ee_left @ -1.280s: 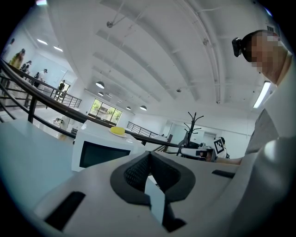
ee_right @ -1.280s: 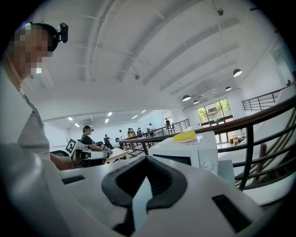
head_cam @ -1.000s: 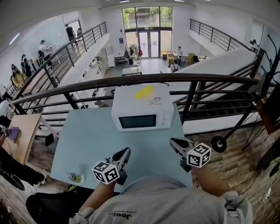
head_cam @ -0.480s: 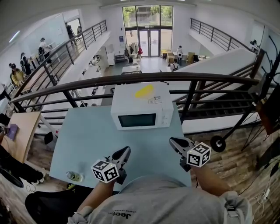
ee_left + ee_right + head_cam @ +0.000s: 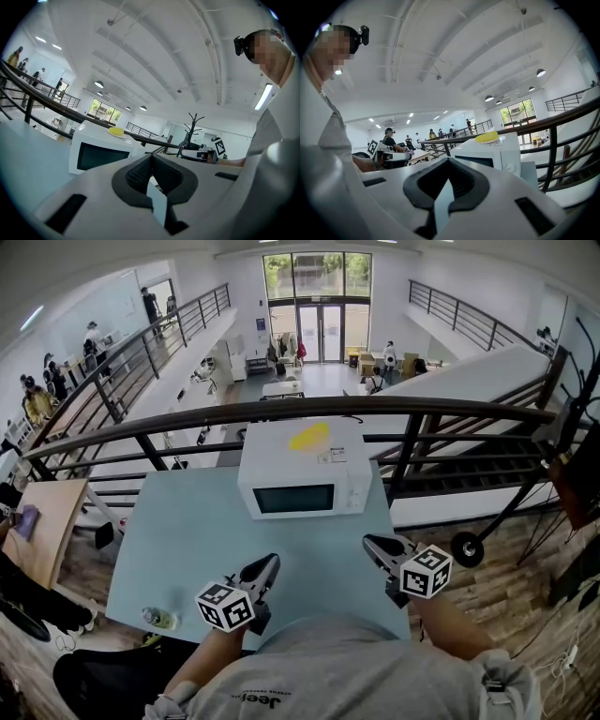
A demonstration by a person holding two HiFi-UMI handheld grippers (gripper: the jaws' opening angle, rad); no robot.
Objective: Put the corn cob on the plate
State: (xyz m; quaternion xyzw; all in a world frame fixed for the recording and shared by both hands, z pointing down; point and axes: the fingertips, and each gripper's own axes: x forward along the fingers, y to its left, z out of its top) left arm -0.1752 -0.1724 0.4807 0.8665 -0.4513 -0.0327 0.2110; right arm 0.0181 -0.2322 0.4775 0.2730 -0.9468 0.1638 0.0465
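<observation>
Both the left hand-held gripper (image 5: 269,564) and the right hand-held gripper (image 5: 371,543) hover over the counter (image 5: 183,540), jaws pressed together and empty. The yellow corn cob (image 5: 309,437) lies atop the white microwave (image 5: 305,496).

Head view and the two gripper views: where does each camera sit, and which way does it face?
Head view: on the person's head, looking down at the table, left gripper, right gripper and forearms.
Left gripper view: rides the left gripper, faces the microwave; its own jaws and the person's torso show.
Right gripper view: likewise, on the right gripper.
All three share the microwave.
</observation>
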